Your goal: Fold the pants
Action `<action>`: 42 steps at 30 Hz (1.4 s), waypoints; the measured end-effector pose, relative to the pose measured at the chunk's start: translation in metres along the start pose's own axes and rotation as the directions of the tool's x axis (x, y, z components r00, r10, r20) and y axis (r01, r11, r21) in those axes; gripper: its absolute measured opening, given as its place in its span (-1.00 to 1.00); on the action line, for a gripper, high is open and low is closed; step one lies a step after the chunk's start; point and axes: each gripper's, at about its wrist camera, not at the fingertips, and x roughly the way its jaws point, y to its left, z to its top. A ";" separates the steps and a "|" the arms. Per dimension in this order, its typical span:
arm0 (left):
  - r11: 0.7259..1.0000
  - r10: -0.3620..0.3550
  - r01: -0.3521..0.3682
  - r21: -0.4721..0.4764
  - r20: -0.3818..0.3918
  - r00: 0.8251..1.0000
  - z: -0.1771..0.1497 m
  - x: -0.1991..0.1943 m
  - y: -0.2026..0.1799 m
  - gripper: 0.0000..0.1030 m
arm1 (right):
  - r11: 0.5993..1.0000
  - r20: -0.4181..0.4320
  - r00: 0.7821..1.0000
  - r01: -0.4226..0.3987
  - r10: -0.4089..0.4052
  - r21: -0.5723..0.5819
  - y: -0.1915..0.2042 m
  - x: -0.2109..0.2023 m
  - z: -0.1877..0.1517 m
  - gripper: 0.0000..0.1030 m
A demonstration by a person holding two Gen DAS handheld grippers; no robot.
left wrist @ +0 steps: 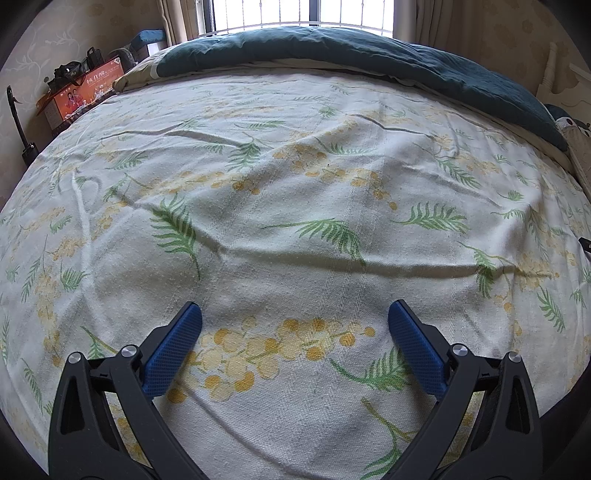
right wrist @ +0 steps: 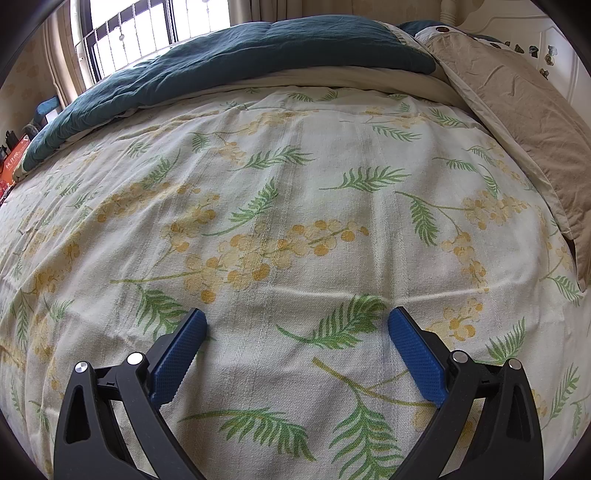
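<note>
While we look along both grippers, we find no pants in either view, so we cannot tell where they are. What fills both pictures is the bed sheet (left wrist: 295, 206), a pale cloth printed with green fern sprigs and yellow berry clusters, spread over the bed and lightly creased.

Our left gripper (left wrist: 294, 314) hangs over the sheet with its blue-padded fingers (left wrist: 173, 350) spread wide and nothing between them. Our right gripper (right wrist: 297, 319) does the same over its own patch of sheet, its fingers (right wrist: 417, 358) released and bare; their tips sit close to the cloth, though we cannot tell whether they touch it.

Along the far edge of the bed lies a dark teal quilt (left wrist: 332, 48), bunched in a long roll, with a lighter layer showing under its edge. In the right wrist view a beige pillow (right wrist: 517, 122) lies at the right side of the bed, overlapping the sheet, with a white headboard (right wrist: 535, 33) beyond it. Behind the quilt we see a barred window (left wrist: 295, 14) with curtains. At the left of the bed, in the left wrist view, stands an orange printed box (left wrist: 88, 92) with dark bags on top.
</note>
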 end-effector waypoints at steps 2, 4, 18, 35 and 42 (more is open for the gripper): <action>1.000 0.000 0.000 0.000 0.000 1.000 0.000 0.000 0.000 0.96 | 1.000 0.000 1.000 0.000 0.000 0.000 0.000 -0.001 0.000 0.90; 1.000 0.000 0.000 0.000 0.000 1.000 0.000 0.000 0.000 0.96 | 1.000 0.000 1.000 0.000 0.000 0.000 0.000 -0.001 -0.001 0.91; 1.000 0.001 -0.001 0.000 0.002 1.000 0.001 0.000 0.000 0.96 | 1.000 -0.001 1.000 -0.001 0.001 -0.001 0.000 0.001 0.000 0.91; 0.940 0.339 -0.342 -0.005 0.144 0.930 0.015 -0.050 0.030 0.96 | 0.968 0.262 0.932 0.237 -0.250 0.083 -0.032 -0.081 0.101 0.90; 0.957 0.256 -0.280 0.078 0.228 0.939 -0.042 -0.143 -0.008 0.96 | 0.998 0.404 0.912 0.052 -0.066 0.046 -0.053 -0.225 -0.040 0.90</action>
